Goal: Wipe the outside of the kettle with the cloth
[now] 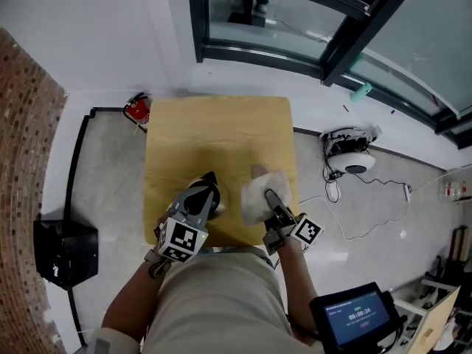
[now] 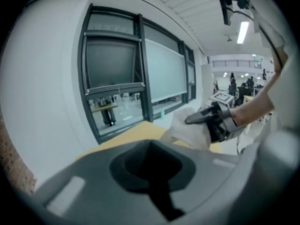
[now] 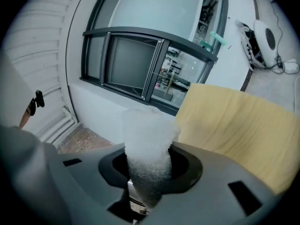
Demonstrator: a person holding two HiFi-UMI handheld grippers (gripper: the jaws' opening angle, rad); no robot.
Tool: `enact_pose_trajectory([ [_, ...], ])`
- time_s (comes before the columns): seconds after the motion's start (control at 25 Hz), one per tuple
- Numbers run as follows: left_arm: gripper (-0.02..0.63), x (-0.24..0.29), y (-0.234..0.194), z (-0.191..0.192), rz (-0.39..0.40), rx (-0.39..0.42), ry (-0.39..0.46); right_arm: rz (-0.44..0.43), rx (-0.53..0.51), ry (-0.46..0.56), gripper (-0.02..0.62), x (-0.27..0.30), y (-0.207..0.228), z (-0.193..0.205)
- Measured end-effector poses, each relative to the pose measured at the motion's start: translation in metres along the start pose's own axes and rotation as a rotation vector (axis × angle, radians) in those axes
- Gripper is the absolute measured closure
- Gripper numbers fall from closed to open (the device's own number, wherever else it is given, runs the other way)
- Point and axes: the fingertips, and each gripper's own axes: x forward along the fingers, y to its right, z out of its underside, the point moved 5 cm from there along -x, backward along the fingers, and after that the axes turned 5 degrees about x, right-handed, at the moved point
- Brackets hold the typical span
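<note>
Right gripper (image 1: 270,193) pinches the cloth (image 1: 254,199), left gripper (image 1: 210,176) closed and empty; no kettle in sight, so wiping first needs one found.

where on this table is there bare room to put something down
The far half of the table is bare, from the far edge down to the tongs. The near edge is crowded: the left tongs and the right tongs, shut on the cloth, leave only a narrow gap between them.
</note>
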Motion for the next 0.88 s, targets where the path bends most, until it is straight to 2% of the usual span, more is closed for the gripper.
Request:
enact_pose_trajectory([
  [0.16, 0.62, 0.005, -0.01, 0.001, 0.007, 0.021, 0.007, 0.007, -0.09, 0.0, 0.479, 0.0, -0.015, 0.001],
  [0.88, 0.62, 0.024, 0.002, 0.001, 0.043, 0.067, 0.034, 0.074, -0.087, 0.026, 0.479, -0.006, -0.009, 0.001],
])
